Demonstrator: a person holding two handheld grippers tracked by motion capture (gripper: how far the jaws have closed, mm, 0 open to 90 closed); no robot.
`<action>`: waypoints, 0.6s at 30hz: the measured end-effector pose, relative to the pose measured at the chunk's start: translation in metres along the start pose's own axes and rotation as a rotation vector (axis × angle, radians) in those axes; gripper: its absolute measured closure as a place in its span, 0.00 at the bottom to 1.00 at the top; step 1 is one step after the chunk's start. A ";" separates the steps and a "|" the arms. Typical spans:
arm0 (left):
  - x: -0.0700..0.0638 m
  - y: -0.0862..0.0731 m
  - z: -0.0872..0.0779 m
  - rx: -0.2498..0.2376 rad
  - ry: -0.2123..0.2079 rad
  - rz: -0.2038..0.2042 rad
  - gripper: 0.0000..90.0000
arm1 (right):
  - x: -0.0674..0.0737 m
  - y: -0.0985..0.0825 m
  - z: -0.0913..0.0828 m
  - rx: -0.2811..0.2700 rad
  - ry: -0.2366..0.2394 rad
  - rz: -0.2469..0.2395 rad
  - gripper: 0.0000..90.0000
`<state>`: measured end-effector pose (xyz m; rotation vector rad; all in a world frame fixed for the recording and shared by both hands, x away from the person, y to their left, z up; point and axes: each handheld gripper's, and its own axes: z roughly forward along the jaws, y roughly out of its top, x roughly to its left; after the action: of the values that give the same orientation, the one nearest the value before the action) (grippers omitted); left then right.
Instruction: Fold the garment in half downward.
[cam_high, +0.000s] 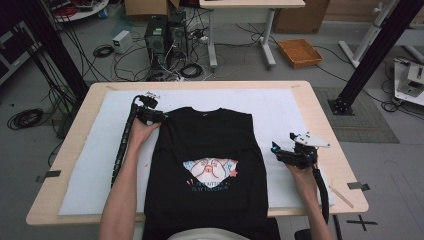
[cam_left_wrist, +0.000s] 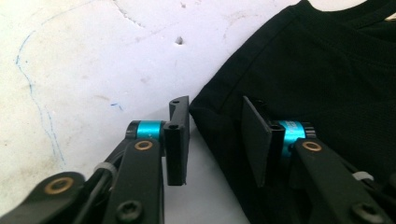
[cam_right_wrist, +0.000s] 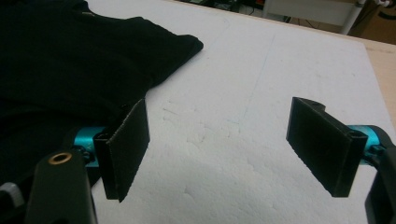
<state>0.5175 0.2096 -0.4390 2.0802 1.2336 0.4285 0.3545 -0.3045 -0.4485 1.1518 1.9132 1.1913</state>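
A white foam sheet (cam_high: 280, 107) covers the wooden table (cam_high: 327, 130), and a black T-shirt (cam_high: 210, 165) lies flat on it, neck away from the person, hem hanging over the near edge. The left tongs (cam_left_wrist: 215, 140) straddle the shirt's far left shoulder corner, partly closed but not yet pinching. The right tongs (cam_right_wrist: 219, 149) gape wide, empty, just right of the shirt's side edge.

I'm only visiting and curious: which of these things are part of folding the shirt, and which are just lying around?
In use:
black T-shirt
left tool, jaws astride the shirt's corner
right tool, open beside the shirt
white foam sheet

Lying about:
orange tray
computer towers
floor cables
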 end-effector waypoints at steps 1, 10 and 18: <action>-0.001 0.000 0.000 -0.004 -0.007 0.004 0.73 | 0.000 0.000 0.000 0.000 -0.002 -0.004 0.24; 0.000 -0.003 -0.001 -0.018 -0.042 -0.003 0.91 | 0.001 0.000 0.000 0.004 -0.004 -0.011 0.24; 0.001 -0.004 -0.001 -0.022 -0.049 -0.018 0.92 | -0.003 0.002 0.003 0.038 0.046 0.006 0.29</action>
<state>0.5156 0.2121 -0.4411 2.0473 1.2133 0.3793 0.3587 -0.3052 -0.4476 1.1600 1.9756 1.1988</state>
